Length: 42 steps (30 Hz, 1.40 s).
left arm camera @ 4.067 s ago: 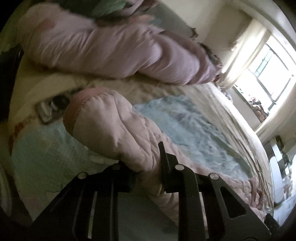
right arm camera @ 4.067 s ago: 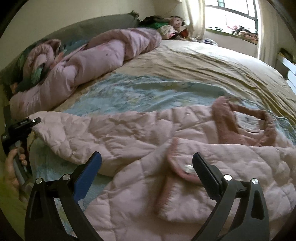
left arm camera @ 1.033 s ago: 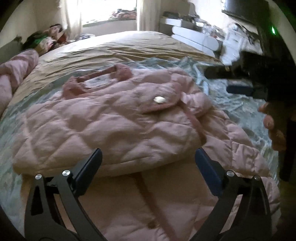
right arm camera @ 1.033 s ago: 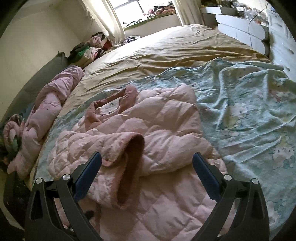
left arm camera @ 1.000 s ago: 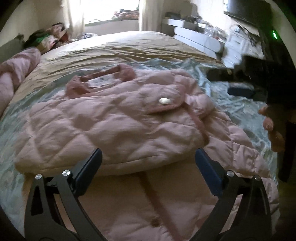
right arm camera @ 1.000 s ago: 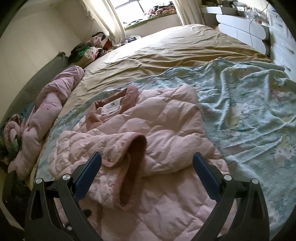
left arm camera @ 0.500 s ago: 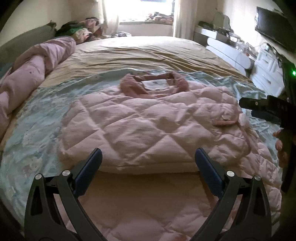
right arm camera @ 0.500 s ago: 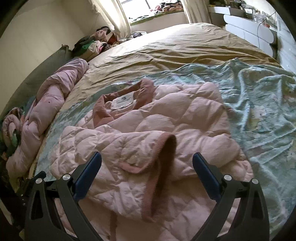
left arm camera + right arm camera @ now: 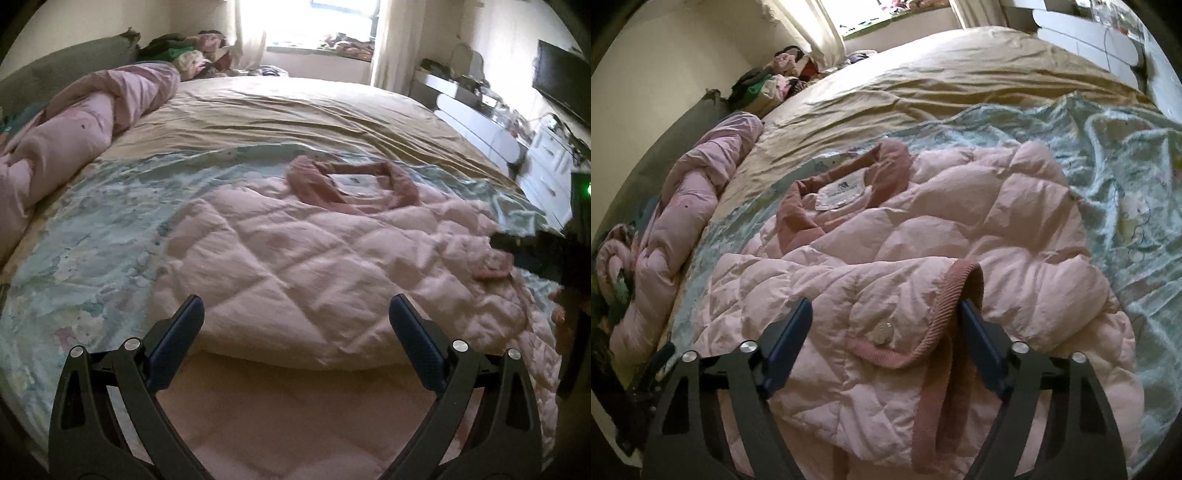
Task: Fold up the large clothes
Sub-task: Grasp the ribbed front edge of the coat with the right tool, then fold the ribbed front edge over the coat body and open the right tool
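We have both sleeves folded over the pink jacket (image 9: 923, 236) near the bed's (image 9: 295, 110) foot edge. Both hand-held grippers, left (image 9: 295, 325) and right (image 9: 886, 328), hang apart and empty. Next, we judge, comes gripping the hem and folding it toward the collar (image 9: 351, 184).

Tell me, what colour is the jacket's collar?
Dusty rose, darker than the pale pink quilted jacket; the collar shows best in the right wrist view.

A pink quilted jacket (image 9: 960, 229) lies on the bed (image 9: 942, 77), one sleeve (image 9: 857, 295) folded across its front. The right gripper (image 9: 886, 325), jaws spread wide, straddles the sleeve's ribbed cuff (image 9: 945, 306).
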### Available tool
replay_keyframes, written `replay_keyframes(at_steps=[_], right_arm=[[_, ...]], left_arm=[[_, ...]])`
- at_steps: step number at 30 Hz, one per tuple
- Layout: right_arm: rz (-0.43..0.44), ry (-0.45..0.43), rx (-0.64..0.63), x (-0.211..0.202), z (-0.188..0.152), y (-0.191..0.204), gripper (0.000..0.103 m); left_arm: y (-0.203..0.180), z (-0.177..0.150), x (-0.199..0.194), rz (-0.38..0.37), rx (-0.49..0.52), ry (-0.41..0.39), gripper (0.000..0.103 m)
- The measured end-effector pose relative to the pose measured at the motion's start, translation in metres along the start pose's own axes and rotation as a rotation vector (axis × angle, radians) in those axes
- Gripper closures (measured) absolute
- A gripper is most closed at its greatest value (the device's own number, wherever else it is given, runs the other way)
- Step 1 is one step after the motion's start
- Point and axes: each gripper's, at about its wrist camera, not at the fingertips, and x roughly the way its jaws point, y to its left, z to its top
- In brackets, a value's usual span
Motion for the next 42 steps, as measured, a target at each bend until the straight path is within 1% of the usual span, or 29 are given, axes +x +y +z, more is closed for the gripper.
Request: replay_keyframes(at_steps=[2,4,5,7,10,11,13,15,17,20,22,25,26,29,31,32,33,34,37,38,39,40,42], right_arm=[[-0.001,0.010,0.022,0.006,0.001,-0.004,0.036],[0.002,0.023,0.038,0.013,0.001,-0.008,0.057],[-0.006,0.023,0.038,0.015,0.001,-0.008,0.061],[-0.014,-0.005,0.015,0.014,0.001,-0.008,0.093],[0.009,-0.072,-0.039,0.003,0.007,-0.003,0.097],[0.010,-0.110,-0.068,-0.005,0.011,0.001,0.097],[0.003,-0.154,-0.123,-0.015,0.020,0.007,0.097],[-0.037,-0.196,-0.173,-0.024,0.029,0.013,0.097],[-0.074,-0.214,-0.206,-0.025,0.039,0.015,0.097],[-0.124,-0.209,-0.226,-0.016,0.046,0.013,0.097],[-0.154,-0.199,-0.225,-0.005,0.049,0.008,0.097],[-0.181,-0.184,-0.218,0.008,0.049,0.003,0.096],[-0.187,-0.179,-0.212,0.013,0.049,0.001,0.094],[-0.225,-0.171,-0.215,0.018,0.044,0.001,0.082],[-0.238,-0.171,-0.212,0.015,0.043,0.000,0.060],[-0.248,-0.177,-0.210,0.012,0.042,0.000,0.055],[-0.271,-0.194,-0.212,0.006,0.040,0.000,0.052],[-0.291,-0.212,-0.222,0.001,0.038,0.003,0.052],[-0.269,-0.233,-0.266,-0.010,0.031,0.014,0.051],[-0.253,-0.227,-0.292,-0.011,0.027,0.021,0.049],[-0.245,-0.220,-0.312,-0.010,0.024,0.027,0.043],[-0.239,-0.209,-0.335,-0.008,0.021,0.034,0.039],[-0.219,-0.172,-0.382,0.001,0.014,0.047,0.039]], left_arm=[[0.009,0.005,0.002,0.017,-0.006,-0.002,0.009],[0.016,0.008,0.004,0.027,-0.012,0.001,0.009],[0.020,0.010,0.005,0.034,-0.018,0.003,0.009],[0.025,0.014,0.008,0.036,-0.024,0.006,0.009],[0.029,0.021,0.011,0.046,-0.027,0.005,0.009],[0.030,0.024,0.013,0.049,-0.026,0.007,0.009],[0.029,0.028,0.016,0.051,-0.025,0.008,0.009],[0.030,0.032,0.021,0.042,-0.036,0.012,0.009],[0.030,0.035,0.028,0.026,-0.053,0.023,0.009],[0.027,0.038,0.040,0.009,-0.063,0.046,0.009],[0.023,0.037,0.048,0.012,-0.059,0.059,0.009],[0.018,0.035,0.057,0.001,-0.045,0.077,0.009],[0.015,0.034,0.059,0.002,-0.036,0.082,0.009],[0.009,0.032,0.066,0.013,-0.007,0.093,0.009],[0.007,0.031,0.071,-0.004,-0.005,0.103,0.009],[0.006,0.030,0.074,-0.009,-0.001,0.108,0.009],[0.005,0.030,0.076,-0.007,0.005,0.113,0.009],[0.004,0.028,0.078,-0.004,0.013,0.118,0.009],[0.001,0.024,0.086,0.003,0.029,0.135,0.009],[0.000,0.023,0.089,0.004,0.032,0.142,0.009],[0.000,0.021,0.091,0.003,0.034,0.146,0.009],[0.000,0.020,0.093,0.004,0.035,0.148,0.009],[-0.001,0.017,0.097,0.004,0.039,0.155,0.009]])
